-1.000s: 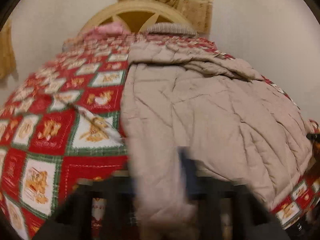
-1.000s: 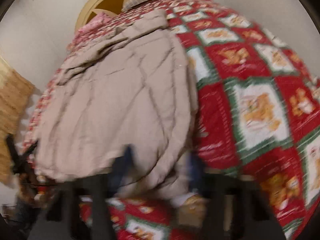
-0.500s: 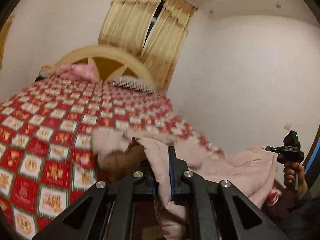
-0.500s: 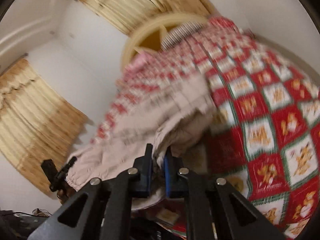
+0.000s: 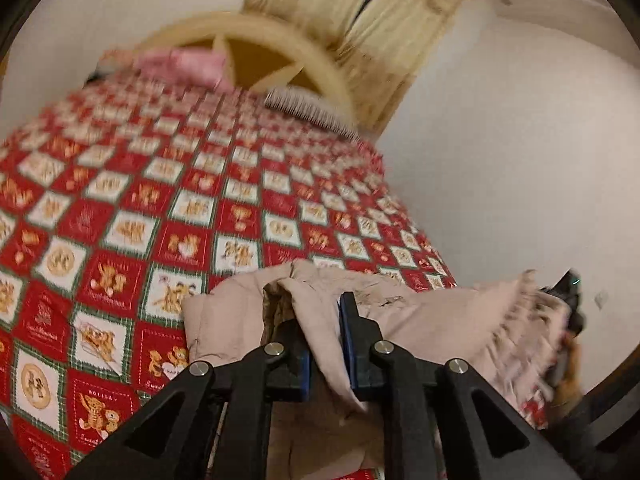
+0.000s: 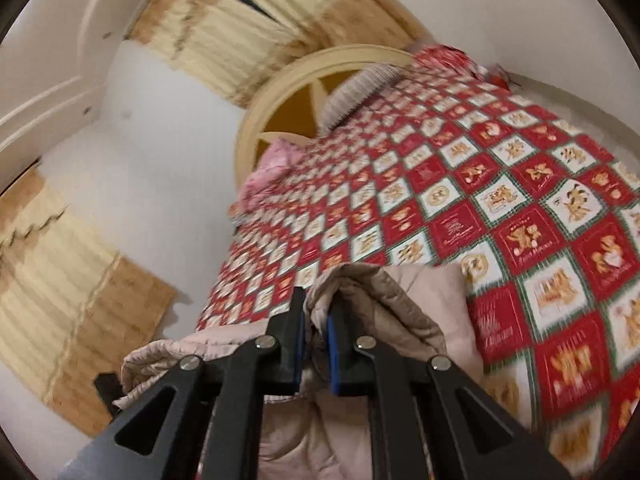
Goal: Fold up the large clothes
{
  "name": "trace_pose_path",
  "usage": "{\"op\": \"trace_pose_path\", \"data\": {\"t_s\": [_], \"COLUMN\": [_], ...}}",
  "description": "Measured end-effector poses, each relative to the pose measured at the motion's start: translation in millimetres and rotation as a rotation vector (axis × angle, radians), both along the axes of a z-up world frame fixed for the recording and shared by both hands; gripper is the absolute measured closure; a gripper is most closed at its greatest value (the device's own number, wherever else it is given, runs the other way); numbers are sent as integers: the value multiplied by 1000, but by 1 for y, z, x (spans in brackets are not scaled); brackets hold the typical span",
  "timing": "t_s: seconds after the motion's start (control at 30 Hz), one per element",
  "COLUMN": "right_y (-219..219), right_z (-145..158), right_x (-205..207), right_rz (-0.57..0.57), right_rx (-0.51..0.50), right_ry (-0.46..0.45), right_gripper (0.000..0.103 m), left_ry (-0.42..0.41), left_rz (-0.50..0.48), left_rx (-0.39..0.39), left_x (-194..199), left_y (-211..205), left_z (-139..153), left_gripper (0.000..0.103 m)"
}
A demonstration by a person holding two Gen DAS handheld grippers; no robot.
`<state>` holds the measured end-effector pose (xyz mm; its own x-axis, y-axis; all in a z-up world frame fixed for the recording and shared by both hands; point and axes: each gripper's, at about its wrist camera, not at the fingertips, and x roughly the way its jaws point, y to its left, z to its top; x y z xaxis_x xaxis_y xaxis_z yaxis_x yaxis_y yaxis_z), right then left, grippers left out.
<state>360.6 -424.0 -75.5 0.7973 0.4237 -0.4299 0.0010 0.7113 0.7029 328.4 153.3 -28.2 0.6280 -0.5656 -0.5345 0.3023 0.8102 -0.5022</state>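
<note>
Left wrist view: the left tongs (image 5: 324,334), jaws easing apart, pinch a beige padded coat (image 5: 420,312) lifted over the bed's (image 5: 120,208) near edge, while the right tongs (image 6: 316,328) clamp its other fold.

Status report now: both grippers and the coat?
Left gripper opening, coat between fingers. Right gripper shut on coat. Nothing in the way.

wide stretch of red-and-white checked quilted bedspread (image 5: 168,208) lies bare ahead; arched cream wooden headboard (image 5: 256,40), pink pillow (image 5: 180,66) and striped pillow (image 5: 308,110) block the far end.
</note>
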Motion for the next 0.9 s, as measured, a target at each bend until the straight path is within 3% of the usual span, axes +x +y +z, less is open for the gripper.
{"op": "trace_pose_path", "data": {"t_s": [0.17, 0.27, 0.33, 0.4, 0.47, 0.6, 0.73, 0.83, 0.87, 0.9], "right_y": [-8, -8, -7, -4, -2, 13, 22, 25, 25, 26], "right_z": [-38, -48, -54, -59, -67, -75, -80, -81, -81, -78], "right_x": [51, 65, 76, 86, 95, 116, 128, 128, 126, 121], "right_rz": [-45, -48, -56, -60, -63, -72, -97, -124, -136, -152], "right_rx": [-5, -10, -28, -38, -46, -115, -154, -175, -178, -179], "right_ry": [84, 102, 110, 123, 137, 145, 142, 143, 141, 129], "right_gripper": [92, 92, 92, 91, 91, 91, 91, 84, 72, 48], "left_ry": [10, 1, -40, -96, -137, -224, -344, -398, -389, -365], "left_rz": [-46, -5, 113, 237, 273, 156, -19, -40, -10, 4], "left_rx": [15, 58, 165, 210, 210, 345, 583, 742, 800, 823], "left_x": [1, 2, 3, 1, -1, 24, 51, 67, 81, 92], "left_y": [2, 9, 13, 20, 12, -80, -194, -247, -260, -264], "left_z": [18, 19, 23, 24, 22, 10, -19, -48, -60, -71], "left_gripper": [82, 77, 36, 24, 24, 23, 21, 21, 21, 21]}}
